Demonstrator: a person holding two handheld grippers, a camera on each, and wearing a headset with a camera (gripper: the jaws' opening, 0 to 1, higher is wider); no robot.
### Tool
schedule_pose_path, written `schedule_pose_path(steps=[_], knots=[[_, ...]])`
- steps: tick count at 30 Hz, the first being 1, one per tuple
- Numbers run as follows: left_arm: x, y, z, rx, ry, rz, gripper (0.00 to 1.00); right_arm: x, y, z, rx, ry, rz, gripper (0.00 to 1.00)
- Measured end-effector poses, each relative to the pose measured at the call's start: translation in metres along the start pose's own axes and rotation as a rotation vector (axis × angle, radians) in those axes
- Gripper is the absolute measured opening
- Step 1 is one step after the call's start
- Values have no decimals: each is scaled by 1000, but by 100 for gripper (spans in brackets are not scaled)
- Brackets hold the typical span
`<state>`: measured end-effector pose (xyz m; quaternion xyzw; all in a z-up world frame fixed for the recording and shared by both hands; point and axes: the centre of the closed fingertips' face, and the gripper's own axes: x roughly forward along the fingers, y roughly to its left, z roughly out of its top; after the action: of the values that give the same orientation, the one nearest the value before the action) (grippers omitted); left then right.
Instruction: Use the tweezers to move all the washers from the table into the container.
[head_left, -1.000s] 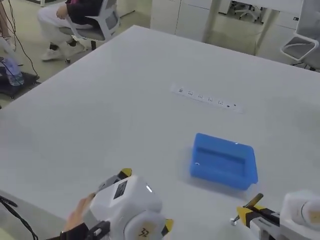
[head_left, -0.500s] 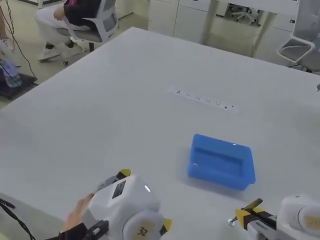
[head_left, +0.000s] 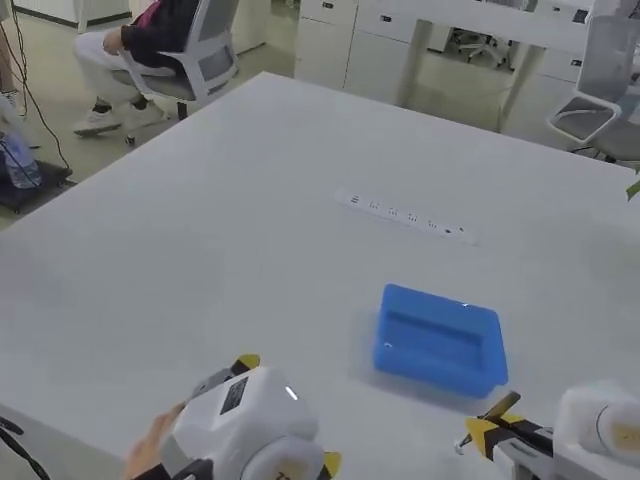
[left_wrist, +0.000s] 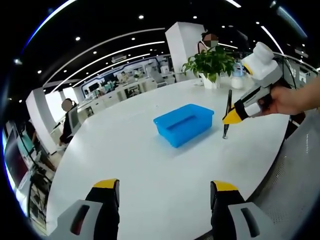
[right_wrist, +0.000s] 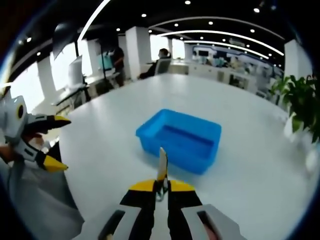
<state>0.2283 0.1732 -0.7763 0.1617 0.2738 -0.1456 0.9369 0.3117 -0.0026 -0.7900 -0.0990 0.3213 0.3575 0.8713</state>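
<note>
**Q:** As the tweezers (right_wrist: 161, 162) appear in the right gripper view, how do they look?

**A:** Slim, flat and pale golden, narrowing to a fine point. In the left gripper view the same tweezers (left_wrist: 226, 129) read as a thin dark rod.

**Q:** Where are they, and what holds them?

**A:** My right gripper (right_wrist: 161, 186) holds them. Its yellow-tipped jaws are closed on the shaft, and the blade rises from between them. They hang over the white table (head_left: 250, 220), near the blue container (right_wrist: 192, 159), on its near side and apart from it.

**Q:** Which way does the long axis run?

**A:** In the right gripper view it runs forward along my jaws, with the tip aimed at the container's near wall. In the left gripper view the axis stands steep, almost upright in that view. The lower tip is down at the table beside the container. I cannot tell whether it touches the surface.

**Q:** And the container, and your other tongs?

**A:** The container is a bright blue, open-topped rectangular tray, upright on the table. A white power strip (head_left: 405, 215) lies beyond it. My left gripper (left_wrist: 165, 185) is spread wide, with bare table between its jaws, well apart from the container.
</note>
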Motion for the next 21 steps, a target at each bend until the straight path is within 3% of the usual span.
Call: schedule_pose_path(steps=[10, 21], knots=[[0, 1, 0, -1, -3, 2, 75, -10, -5, 39, -17, -71, 1, 5], [-1, 1, 0, -5, -4, 2, 74, -6, -13, 65, -39, -114, -7, 5]])
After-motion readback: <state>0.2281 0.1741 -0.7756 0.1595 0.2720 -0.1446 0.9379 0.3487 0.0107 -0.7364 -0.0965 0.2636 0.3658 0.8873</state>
